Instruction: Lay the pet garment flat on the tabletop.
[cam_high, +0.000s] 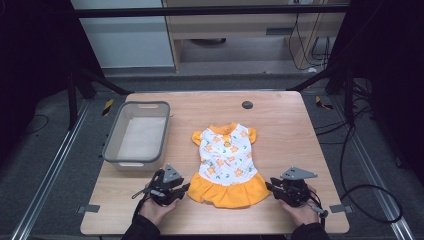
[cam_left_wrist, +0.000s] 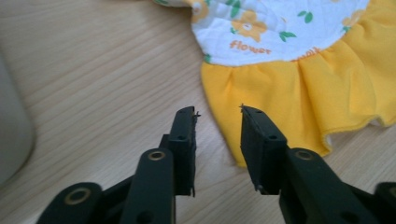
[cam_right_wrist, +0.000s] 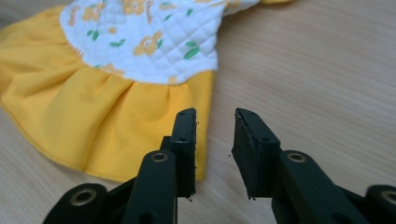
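Both tongs sat at the near edge of the bench, one on each side of the dress hem. Left tongs (cam_high: 186, 188): jaws apart, nothing between them, tips low over the wood just beside the left corner of the skirt. In the left gripper view the left tongs (cam_left_wrist: 218, 113) had the yellow ruffle edge lying directly ahead of the gap, the right-hand jaw overlapping the cloth in the picture; contact could not be told. Right tongs (cam_high: 270, 185): jaws likewise apart and empty, pointed at the right corner of the skirt. In the right gripper view the right tongs (cam_right_wrist: 215, 113) showed the skirt's side edge just behind the left-hand jaw, bare wood behind the other.

Each gripper was held by a hand (cam_high: 156, 209) coming in from the near side, dark sleeves visible.

Dress (cam_high: 227, 162) lay flat near the middle of the bench (cam_high: 280, 125), collar away from the person, hem toward them. Bodice white, quilted, printed with orange flowers and green leaves; collar, sleeves and gathered skirt orange-yellow.

Grey plastic basket (cam_high: 111, 141) stood on the bench's left part, well apart from the dress, behind the left tongs.
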